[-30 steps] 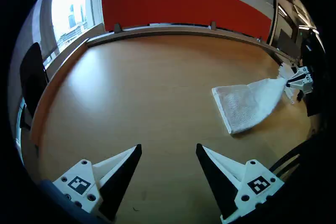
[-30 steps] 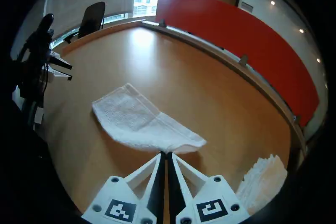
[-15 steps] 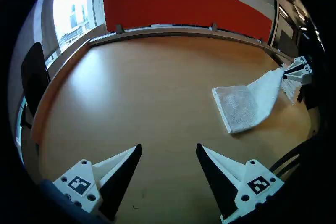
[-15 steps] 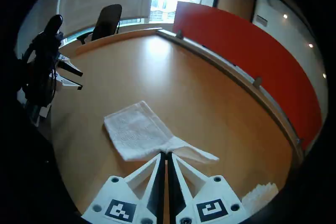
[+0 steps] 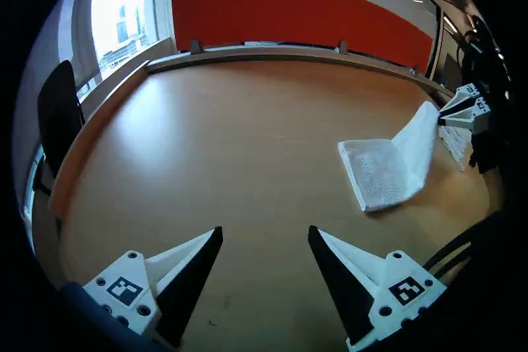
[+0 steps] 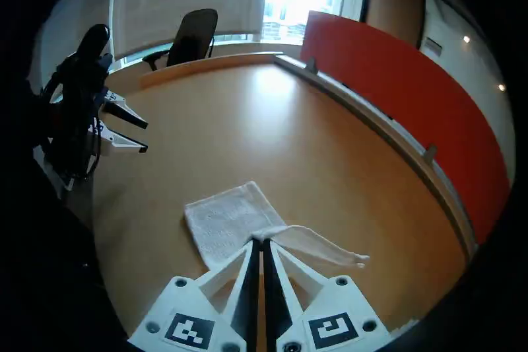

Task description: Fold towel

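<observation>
A white towel (image 5: 379, 174) lies on the wooden table (image 5: 251, 127) at the right of the left gripper view, one side lifted off the wood into a slanted flap. My right gripper (image 5: 442, 119) holds that flap's top corner there. In the right gripper view the right gripper (image 6: 262, 244) is shut on the towel's (image 6: 221, 220) raised edge, and the flap hangs off to the right. My left gripper (image 5: 264, 236) stands open over bare wood, well short of the towel. It appears open at the far left (image 6: 145, 138), held by a dark-gloved hand.
A red divider panel (image 5: 297, 12) runs along the table's far edge. A black chair (image 5: 56, 114) stands by the left edge below the window. A small white stack (image 5: 457, 146) lies behind the towel near the right gripper.
The right gripper has lifted the towel's corner higher and carried it over the flat part, so the flap stands steeper. The left gripper has stayed open in place.
</observation>
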Motion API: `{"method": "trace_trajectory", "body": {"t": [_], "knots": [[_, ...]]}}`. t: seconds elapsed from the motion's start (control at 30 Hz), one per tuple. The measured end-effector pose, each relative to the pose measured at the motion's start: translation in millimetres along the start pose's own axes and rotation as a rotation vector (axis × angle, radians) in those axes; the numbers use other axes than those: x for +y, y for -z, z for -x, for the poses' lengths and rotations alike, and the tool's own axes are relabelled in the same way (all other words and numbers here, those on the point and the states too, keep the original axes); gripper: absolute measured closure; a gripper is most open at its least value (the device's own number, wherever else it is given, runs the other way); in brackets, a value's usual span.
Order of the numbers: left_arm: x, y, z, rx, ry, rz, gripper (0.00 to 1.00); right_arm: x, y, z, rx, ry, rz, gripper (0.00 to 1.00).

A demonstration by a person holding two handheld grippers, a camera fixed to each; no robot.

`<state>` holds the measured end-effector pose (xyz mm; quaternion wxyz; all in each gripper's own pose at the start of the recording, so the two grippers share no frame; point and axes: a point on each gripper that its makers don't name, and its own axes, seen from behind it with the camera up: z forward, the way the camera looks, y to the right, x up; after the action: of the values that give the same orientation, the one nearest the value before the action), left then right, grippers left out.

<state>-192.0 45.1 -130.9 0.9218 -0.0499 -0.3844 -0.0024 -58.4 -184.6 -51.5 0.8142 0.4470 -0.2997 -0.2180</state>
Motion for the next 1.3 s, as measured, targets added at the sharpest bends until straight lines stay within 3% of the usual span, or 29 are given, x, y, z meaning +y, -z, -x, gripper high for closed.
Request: {"method": "trace_trajectory", "body": {"t": [0.47,0.87,1.07,1.3], "knots": [[-3.2,5.1,3.2,0.049,0.007,0.011,0.04,-25.1,-25.9,-8.8,-0.039,0.082,-0.093,0.97],[-14.1,18.2,18.9,0.049,0.043,-0.014,0.04,-72.9,-71.6,-7.1,-0.093,0.159,-0.236,0.97],[-15.1,23.2,28.9,0.046,0.052,-0.025,0.04,-93.9,-100.9,10.5,-0.138,0.147,-0.293,0.97],[-14.1,25.5,35.5,0.042,0.065,-0.024,0.04,-96.7,-108.5,17.4,-0.152,0.124,-0.293,0.96]]}}
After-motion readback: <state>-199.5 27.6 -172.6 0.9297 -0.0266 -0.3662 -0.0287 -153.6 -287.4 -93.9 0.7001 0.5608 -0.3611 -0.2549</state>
